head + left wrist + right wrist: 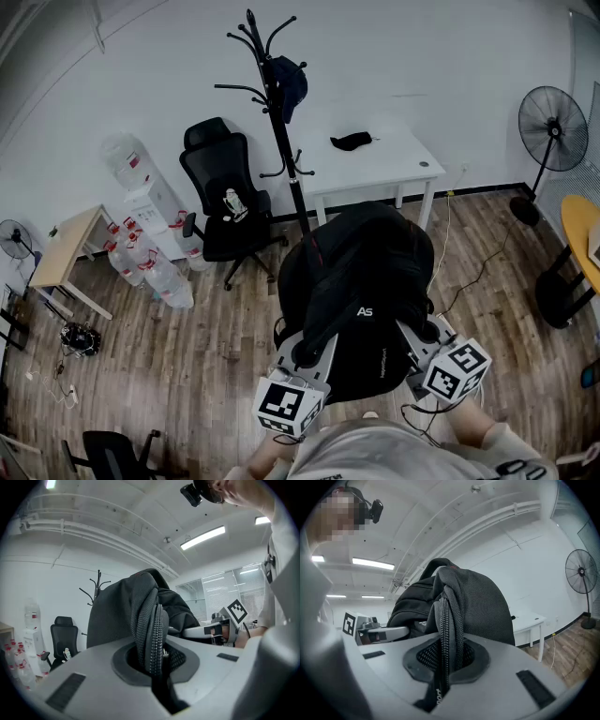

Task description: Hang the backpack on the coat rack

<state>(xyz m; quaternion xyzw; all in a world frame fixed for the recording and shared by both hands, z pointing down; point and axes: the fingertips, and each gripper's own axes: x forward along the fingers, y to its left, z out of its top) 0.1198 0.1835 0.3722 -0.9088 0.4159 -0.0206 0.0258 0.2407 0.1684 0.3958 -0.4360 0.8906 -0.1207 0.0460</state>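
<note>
A black backpack (pixel 361 281) hangs in the air between both grippers, in front of me above the wooden floor. My left gripper (pixel 307 352) is shut on the backpack's left edge, with a zipper seam (pixel 157 639) pinched between its jaws. My right gripper (pixel 419 345) is shut on the backpack's right edge (pixel 450 620). The black coat rack (pixel 272 103) stands behind the backpack, near the white wall. A dark cap (pixel 289 82) hangs on one of the rack's hooks. The rack's hooks (pixel 97 584) also show past the backpack in the left gripper view.
A black office chair (pixel 223 192) stands left of the rack. A white table (pixel 375 159) with a dark item stands to its right. Water bottles (pixel 155 267) and a dispenser (pixel 131 169) are at the left. A floor fan (pixel 551 131) and cables (pixel 469 272) lie to the right.
</note>
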